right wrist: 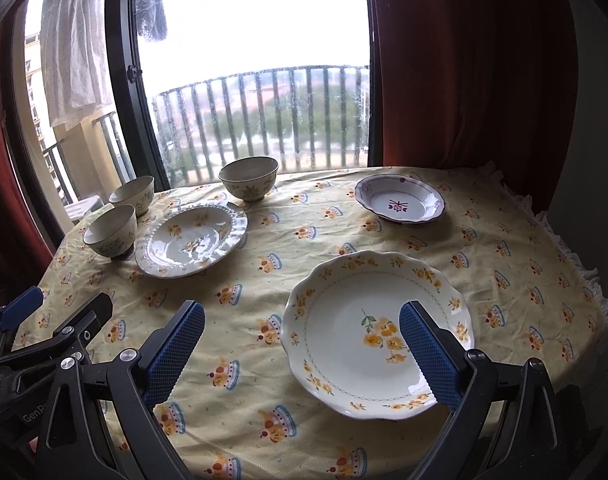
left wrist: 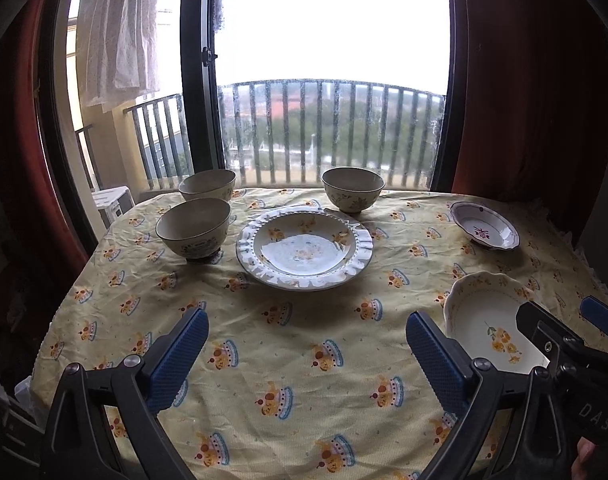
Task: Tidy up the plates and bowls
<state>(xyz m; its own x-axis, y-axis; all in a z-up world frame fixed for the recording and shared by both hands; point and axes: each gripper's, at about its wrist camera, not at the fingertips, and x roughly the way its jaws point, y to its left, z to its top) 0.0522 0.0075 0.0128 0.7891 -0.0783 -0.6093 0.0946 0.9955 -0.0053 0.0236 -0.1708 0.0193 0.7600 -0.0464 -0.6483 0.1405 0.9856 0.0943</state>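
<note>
Yellow cloth printed with small orange and blue motifs (left wrist: 304, 360) is spread over the table, and all the crockery is set on it. Three deep cream bowls are seen toward the window: two close together at the far left, the nearer (left wrist: 193, 226) just in front of the farther (left wrist: 207, 185), and the third (left wrist: 352, 189) standing alone behind a wide cream plate with a white frilled rim (left wrist: 304, 249). A small white dish with a purple flower and a dark rim line (right wrist: 400, 199) is placed at the far right, well apart from the bowls. A scalloped white plate painted with yellow flowers (right wrist: 368, 328) lies nearest.

The left gripper (left wrist: 306, 336) is held wide open above bare cloth, with nothing between its blue pads. The right gripper (right wrist: 301, 334) is likewise spread wide and empty, its right pad (right wrist: 428, 354) seen over the flowered plate; contact cannot be told.
</note>
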